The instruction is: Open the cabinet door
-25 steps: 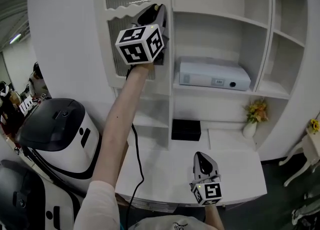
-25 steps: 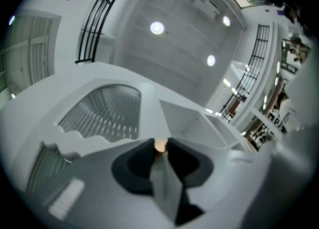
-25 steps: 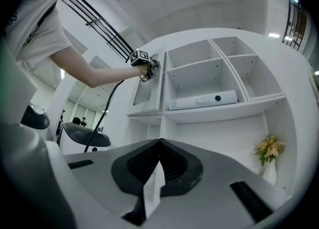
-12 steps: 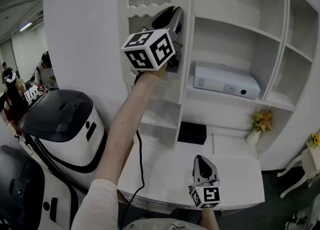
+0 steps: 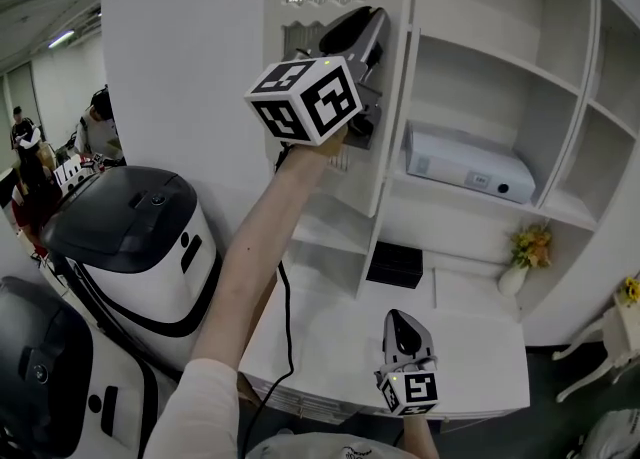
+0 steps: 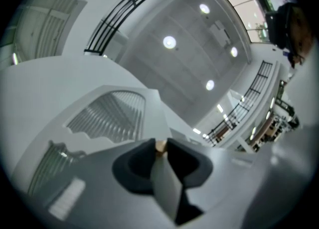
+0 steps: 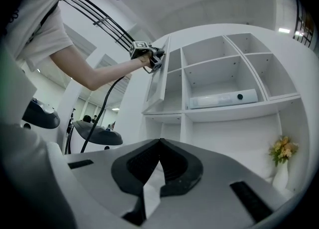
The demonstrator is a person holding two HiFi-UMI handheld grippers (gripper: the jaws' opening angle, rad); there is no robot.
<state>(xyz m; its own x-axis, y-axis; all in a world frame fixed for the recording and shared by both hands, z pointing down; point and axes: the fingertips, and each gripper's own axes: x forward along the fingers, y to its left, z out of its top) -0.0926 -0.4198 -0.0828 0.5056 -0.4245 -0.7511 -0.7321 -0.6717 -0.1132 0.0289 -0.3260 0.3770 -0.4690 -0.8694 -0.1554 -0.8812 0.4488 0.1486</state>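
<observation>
The cabinet door (image 5: 393, 127), white with a ribbed pane, sits in the upper middle of the head view and stands ajar from the white shelf unit (image 5: 470, 47), its free edge out toward the camera. The left gripper (image 5: 366, 19) reaches up to it on an outstretched arm, and its jaws are clamped on a small tan knob (image 6: 160, 146) on the door. The right gripper (image 5: 400, 315) hangs low at the bottom centre above the white desk top (image 5: 330, 337), jaws pressed together with nothing between them. A white box (image 5: 465, 167) lies on a shelf at right, with a vase of flowers (image 5: 528, 247) below it.
</observation>
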